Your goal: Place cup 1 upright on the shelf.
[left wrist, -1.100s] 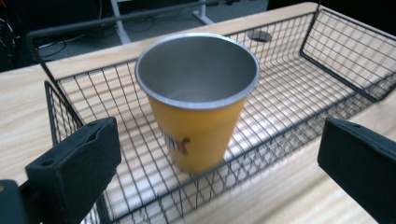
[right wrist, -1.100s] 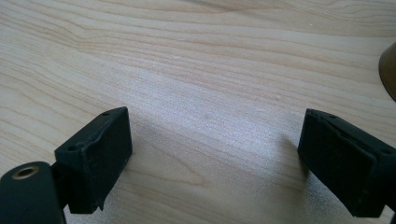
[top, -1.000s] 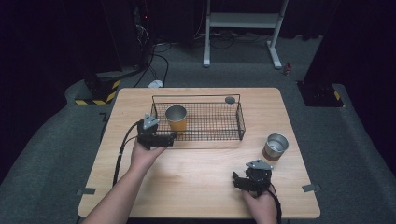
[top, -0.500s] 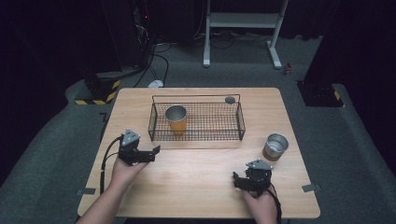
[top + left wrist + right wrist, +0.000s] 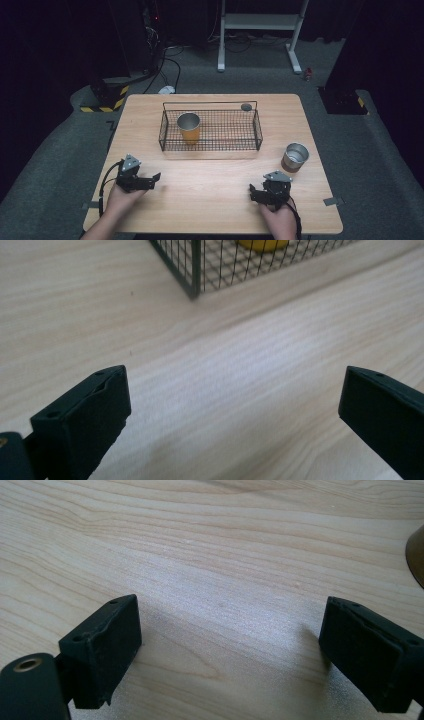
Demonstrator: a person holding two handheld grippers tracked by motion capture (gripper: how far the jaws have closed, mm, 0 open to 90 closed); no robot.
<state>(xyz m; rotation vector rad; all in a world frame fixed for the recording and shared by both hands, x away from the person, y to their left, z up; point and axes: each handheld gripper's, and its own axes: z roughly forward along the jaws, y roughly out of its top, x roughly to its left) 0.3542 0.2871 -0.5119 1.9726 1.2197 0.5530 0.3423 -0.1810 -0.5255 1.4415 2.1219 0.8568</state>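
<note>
While both grippers rest low over the near half of the table, a broad band of bare wood lies open between them and on toward the wire basket, which stands in the far middle of the tabletop.

The left gripper sits near the table's near-left corner, close to the left edge, held by the person's left hand. Its jaws are spread wide and hold nothing; in the left gripper view only plain wood lies between them, with the basket's near-left corner farther off.

The right gripper sits toward the near-right, not far from the near edge, in the right hand. Its jaws are also wide apart and empty, and the right gripper view shows bare wood grain between them.

Inside the basket, at its left end, an orange cup stands upright with its metal mouth open upward. A second, brown cup stands upright on the table outside the basket, to the right, near the right edge and just beyond the right gripper, apart from it. A small dark round object lies by the basket's far-right corner.
</note>
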